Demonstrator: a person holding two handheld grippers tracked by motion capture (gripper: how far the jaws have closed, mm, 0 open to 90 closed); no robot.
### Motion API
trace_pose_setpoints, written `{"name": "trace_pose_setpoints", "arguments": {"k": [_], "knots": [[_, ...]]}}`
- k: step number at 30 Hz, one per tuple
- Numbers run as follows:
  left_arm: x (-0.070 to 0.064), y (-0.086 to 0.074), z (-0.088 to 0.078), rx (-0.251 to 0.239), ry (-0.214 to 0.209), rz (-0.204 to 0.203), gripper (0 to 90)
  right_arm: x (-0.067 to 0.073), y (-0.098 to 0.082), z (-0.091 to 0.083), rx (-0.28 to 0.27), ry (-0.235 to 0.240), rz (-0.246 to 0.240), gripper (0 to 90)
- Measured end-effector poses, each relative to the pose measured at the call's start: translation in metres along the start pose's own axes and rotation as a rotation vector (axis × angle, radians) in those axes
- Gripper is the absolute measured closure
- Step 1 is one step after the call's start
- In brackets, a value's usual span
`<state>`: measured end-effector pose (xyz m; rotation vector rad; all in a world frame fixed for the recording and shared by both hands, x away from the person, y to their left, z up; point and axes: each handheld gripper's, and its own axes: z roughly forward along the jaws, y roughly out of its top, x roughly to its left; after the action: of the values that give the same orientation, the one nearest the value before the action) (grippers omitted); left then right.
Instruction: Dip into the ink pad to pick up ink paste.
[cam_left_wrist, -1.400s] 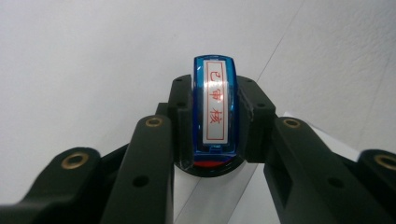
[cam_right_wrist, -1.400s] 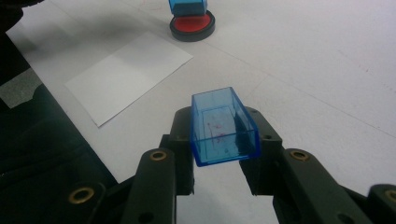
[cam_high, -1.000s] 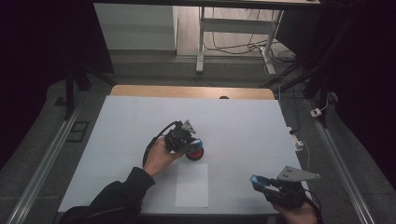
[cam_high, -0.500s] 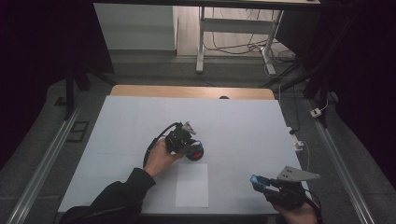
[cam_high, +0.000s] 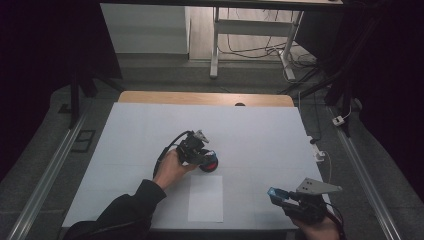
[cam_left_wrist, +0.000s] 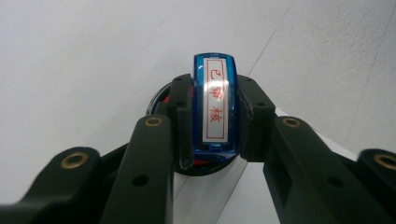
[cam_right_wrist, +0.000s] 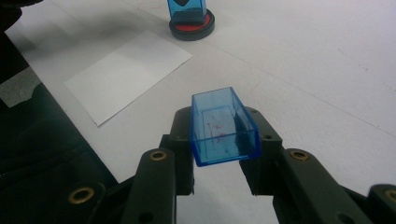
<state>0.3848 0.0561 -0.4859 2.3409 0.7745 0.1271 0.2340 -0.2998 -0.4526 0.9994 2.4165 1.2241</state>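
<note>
Plainly, grips: left gripper (cam_left_wrist: 212, 154) clamped the blue stamp (cam_left_wrist: 215, 109) on the ink pad (cam_high: 210, 165); right gripper (cam_right_wrist: 219, 179) clamped its cap (cam_right_wrist: 222, 126).
Risk: a tilted lift could smear ink on the paper (cam_high: 206, 198).

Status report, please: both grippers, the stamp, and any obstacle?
Left gripper shut on stamp, over red ink pad. Right gripper shut on blue cap. Paper unobstructed.

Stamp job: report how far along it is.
Done: the blue cap is off, clamped in the right gripper. In hand: the left gripper presses the stamp onto the red ink pad. Left: the white paper looks unmarked, so stamping remains.
</note>
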Motion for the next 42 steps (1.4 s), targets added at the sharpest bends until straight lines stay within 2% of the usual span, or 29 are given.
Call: {"name": "trace_pose_setpoints", "arguments": {"k": [13, 17, 22, 27, 34, 39, 42], "knots": [[-0.014, 0.004, 0.002, 0.034, 0.076, 0.053, 70.1, 0.000, 0.000, 0.000, 0.000, 0.003, 0.003, 68.1], [-0.016, 0.004, 0.002, 0.035, 0.087, 0.062, 70.2, 0.000, 0.000, 0.000, 0.001, 0.005, 0.003, 68.1], [-0.013, 0.003, 0.002, 0.028, 0.069, 0.042, 70.1, 0.000, 0.000, 0.000, 0.005, 0.004, 0.000, 68.1], [-0.004, 0.002, 0.001, 0.016, 0.022, -0.004, 70.1, 0.000, 0.000, 0.000, 0.005, 0.004, 0.001, 68.1], [0.005, -0.001, 0.001, 0.003, -0.026, -0.046, 70.1, 0.000, 0.000, 0.000, 0.005, 0.006, -0.001, 68.1], [0.008, -0.002, 0.001, -0.002, -0.043, -0.061, 70.1, 0.000, 0.000, 0.000, 0.005, 0.007, 0.001, 68.1], [0.006, -0.001, 0.001, 0.000, -0.032, -0.052, 70.1, 0.000, 0.000, 0.000, 0.006, 0.003, 0.001, 68.1]]}}
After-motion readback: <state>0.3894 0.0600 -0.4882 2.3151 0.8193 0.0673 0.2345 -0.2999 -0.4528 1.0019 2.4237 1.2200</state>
